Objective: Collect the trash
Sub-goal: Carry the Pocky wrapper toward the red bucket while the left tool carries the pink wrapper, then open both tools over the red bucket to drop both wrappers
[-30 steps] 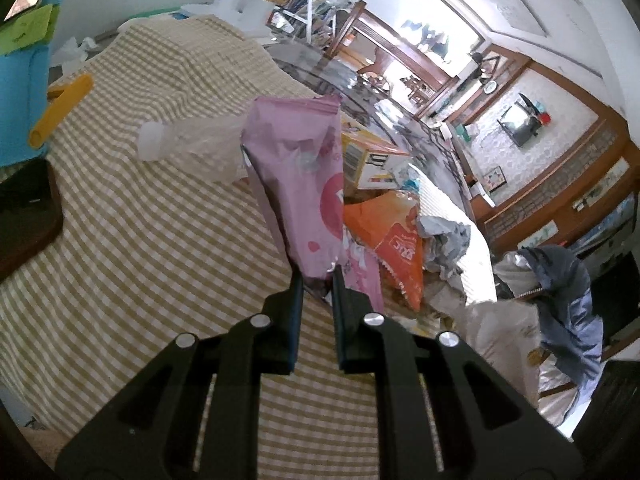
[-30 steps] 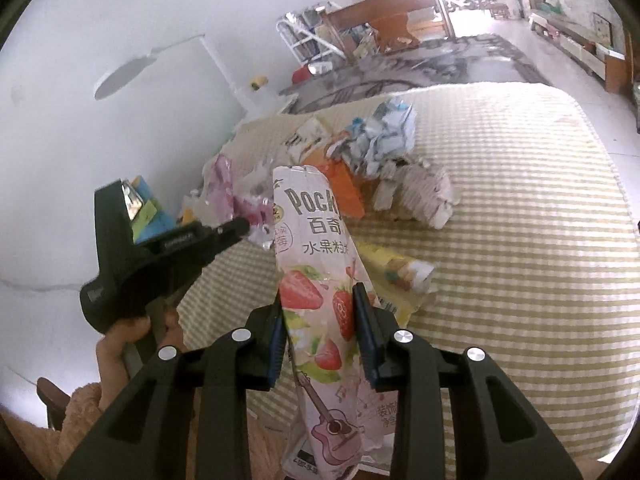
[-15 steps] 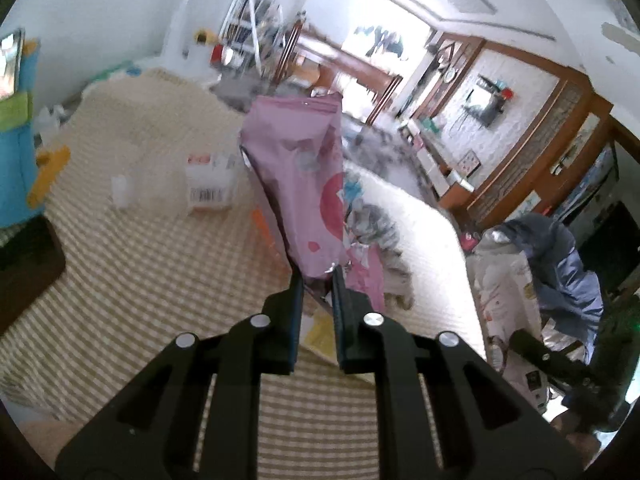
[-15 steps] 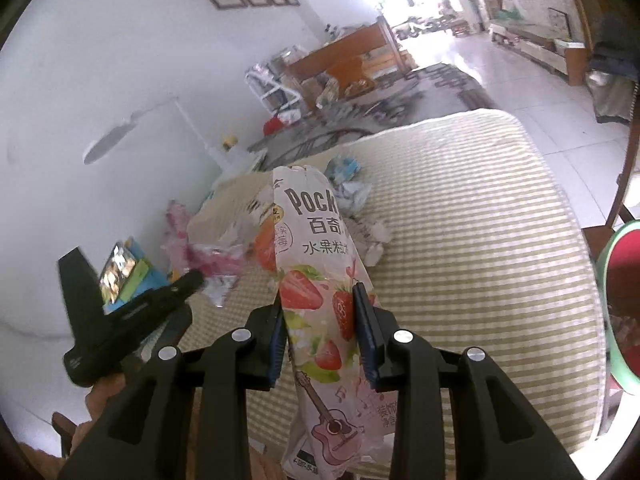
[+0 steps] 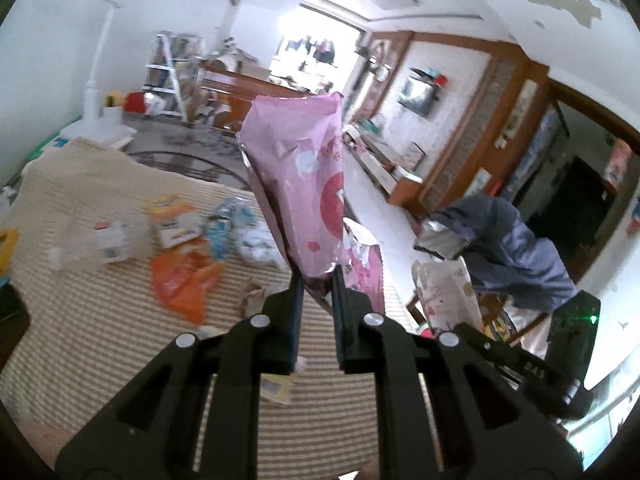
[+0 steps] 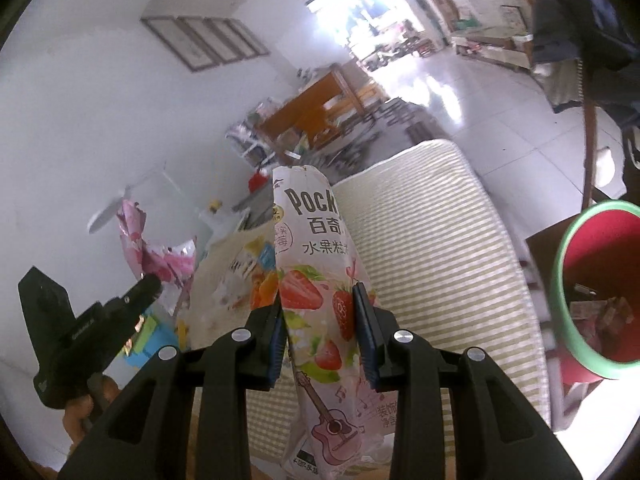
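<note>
both grippers, left gripper and right gripper, have jaws clamped, raised and angled slightly downward.

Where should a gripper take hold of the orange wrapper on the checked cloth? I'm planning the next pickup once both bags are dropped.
The orange wrapper lies flat and crumpled on the checked cloth, apart from the paper scraps. Probably best to come from above and pinch a raised crease along its near edge, where a fold stands off the cloth; its flat middle offers nothing to close on.
</note>
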`<action>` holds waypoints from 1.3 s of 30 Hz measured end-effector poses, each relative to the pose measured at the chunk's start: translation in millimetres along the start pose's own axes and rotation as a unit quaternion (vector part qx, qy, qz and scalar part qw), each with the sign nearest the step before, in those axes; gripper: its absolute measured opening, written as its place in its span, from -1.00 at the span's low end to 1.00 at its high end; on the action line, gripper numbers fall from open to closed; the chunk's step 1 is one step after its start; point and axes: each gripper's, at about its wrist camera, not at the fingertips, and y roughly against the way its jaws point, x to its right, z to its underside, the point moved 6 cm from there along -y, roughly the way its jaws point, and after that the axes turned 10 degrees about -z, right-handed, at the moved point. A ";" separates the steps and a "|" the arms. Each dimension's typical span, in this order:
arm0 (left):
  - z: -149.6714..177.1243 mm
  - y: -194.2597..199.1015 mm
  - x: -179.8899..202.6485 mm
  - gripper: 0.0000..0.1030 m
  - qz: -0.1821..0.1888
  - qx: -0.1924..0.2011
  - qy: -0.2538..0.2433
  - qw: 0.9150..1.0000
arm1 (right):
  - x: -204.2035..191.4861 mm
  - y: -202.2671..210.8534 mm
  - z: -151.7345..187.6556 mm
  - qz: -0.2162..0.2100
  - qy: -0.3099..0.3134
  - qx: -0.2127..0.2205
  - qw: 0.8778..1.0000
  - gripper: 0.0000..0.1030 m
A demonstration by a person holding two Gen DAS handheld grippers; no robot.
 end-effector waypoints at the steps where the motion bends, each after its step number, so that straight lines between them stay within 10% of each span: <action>1: 1.8 -0.6 6.7 -0.75 0.004 -0.003 -0.004 1.000 | 6.1 6.3 -1.9 0.002 -0.007 0.008 1.000 -0.41; 13: 47.0 -51.6 91.2 -0.75 0.076 -0.112 -0.038 0.990 | 79.4 61.4 -1.7 0.030 -0.098 0.064 0.993 -0.41; 26: 90.1 -118.8 186.4 -0.75 0.145 -0.239 -0.097 0.955 | 165.0 123.5 2.5 0.121 -0.166 0.139 0.969 -0.40; 34: 126.4 -149.8 262.4 -0.75 0.193 -0.323 -0.153 0.914 | 200.1 148.1 -7.5 0.150 -0.183 0.185 0.954 -0.38; 36: 139.3 -153.0 280.4 -0.45 0.190 -0.336 -0.190 0.903 | 206.9 155.2 -11.7 0.158 -0.189 0.205 0.947 -0.19; 37: 142.4 -153.4 284.8 0.03 0.183 -0.332 -0.201 0.903 | 211.3 159.7 -13.3 0.162 -0.194 0.217 0.943 -0.02; 39: 139.4 -148.2 287.9 0.17 0.182 -0.296 -0.208 0.914 | 214.0 164.7 -15.2 0.166 -0.196 0.226 0.940 0.14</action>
